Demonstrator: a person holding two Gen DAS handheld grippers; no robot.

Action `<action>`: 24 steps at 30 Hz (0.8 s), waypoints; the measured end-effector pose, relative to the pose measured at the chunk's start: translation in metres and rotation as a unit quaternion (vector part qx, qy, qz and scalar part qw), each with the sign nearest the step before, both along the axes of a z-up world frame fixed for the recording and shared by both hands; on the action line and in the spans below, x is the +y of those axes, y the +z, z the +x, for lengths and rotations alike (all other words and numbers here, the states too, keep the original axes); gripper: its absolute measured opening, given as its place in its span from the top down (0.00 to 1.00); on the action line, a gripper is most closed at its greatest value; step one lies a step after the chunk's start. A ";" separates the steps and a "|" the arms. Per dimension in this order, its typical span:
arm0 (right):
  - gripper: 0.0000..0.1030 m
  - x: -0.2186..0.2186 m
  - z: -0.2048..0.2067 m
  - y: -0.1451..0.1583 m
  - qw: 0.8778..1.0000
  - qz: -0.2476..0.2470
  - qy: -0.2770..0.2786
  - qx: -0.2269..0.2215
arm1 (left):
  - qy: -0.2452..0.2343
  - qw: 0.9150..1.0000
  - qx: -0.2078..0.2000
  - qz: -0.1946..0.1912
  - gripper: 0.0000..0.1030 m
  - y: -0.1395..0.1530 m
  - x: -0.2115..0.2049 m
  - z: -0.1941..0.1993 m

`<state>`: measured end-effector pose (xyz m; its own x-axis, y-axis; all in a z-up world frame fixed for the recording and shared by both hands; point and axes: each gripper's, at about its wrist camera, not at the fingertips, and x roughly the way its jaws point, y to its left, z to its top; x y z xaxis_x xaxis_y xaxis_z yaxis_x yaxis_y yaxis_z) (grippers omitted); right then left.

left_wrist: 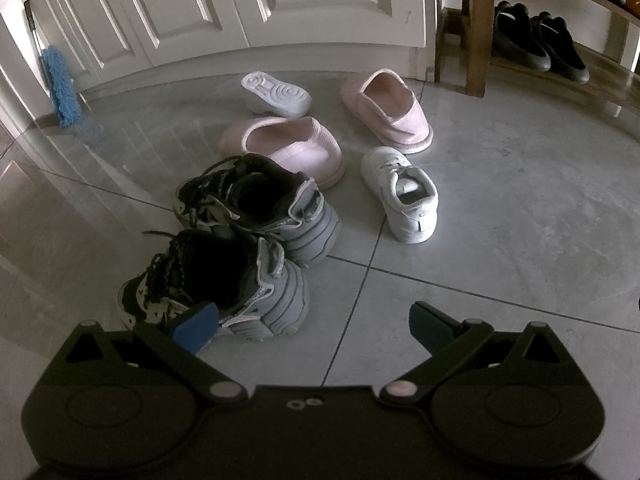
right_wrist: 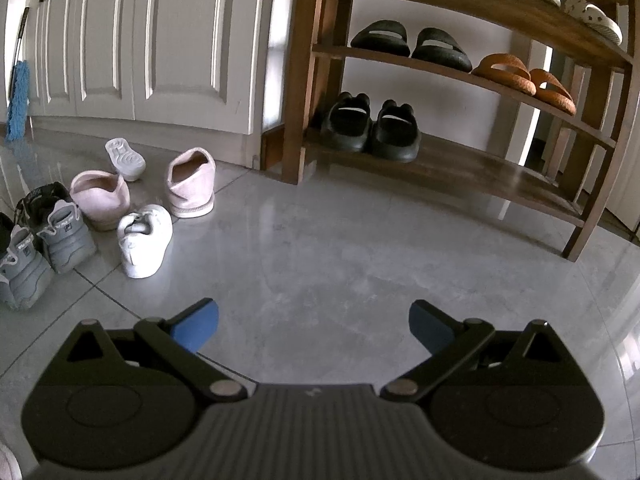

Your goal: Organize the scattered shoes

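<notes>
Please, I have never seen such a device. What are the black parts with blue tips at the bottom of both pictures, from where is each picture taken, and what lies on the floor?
The black parts are two hand-held grippers; a person carries one in each hand. Each picture comes from a camera on one gripper, looking forward along its two fingers. The left gripper and the right gripper are both open and hold nothing.

On the tiled floor lie scattered shoes: two grey sneakers, two pink slippers, one upright white sneaker, and another white sneaker tipped so its sole shows. The right view also shows a wooden shoe rack with sandals and slippers on its shelves. A blue mop leans by the white doors.
</notes>
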<state>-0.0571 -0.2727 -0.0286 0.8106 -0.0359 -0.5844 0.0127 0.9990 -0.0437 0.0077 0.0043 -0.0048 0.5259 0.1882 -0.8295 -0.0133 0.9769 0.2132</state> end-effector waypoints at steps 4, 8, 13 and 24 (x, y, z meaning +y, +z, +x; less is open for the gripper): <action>0.00 0.004 0.003 0.002 1.000 -0.006 0.012 -0.006 | 0.017 1.000 -0.003 0.004 0.00 0.001 0.007 0.004; 0.00 0.016 0.019 0.008 0.998 -0.009 0.067 -0.002 | 0.062 0.998 -0.011 -0.001 0.00 0.003 0.029 0.012; 0.00 0.044 0.045 0.021 0.988 -0.017 0.152 -0.025 | 0.107 0.994 -0.019 -0.005 0.00 0.004 0.056 0.019; 0.00 0.118 0.150 -0.011 0.975 -0.046 0.216 0.014 | 0.141 0.989 -0.031 -0.022 0.00 0.006 0.099 0.038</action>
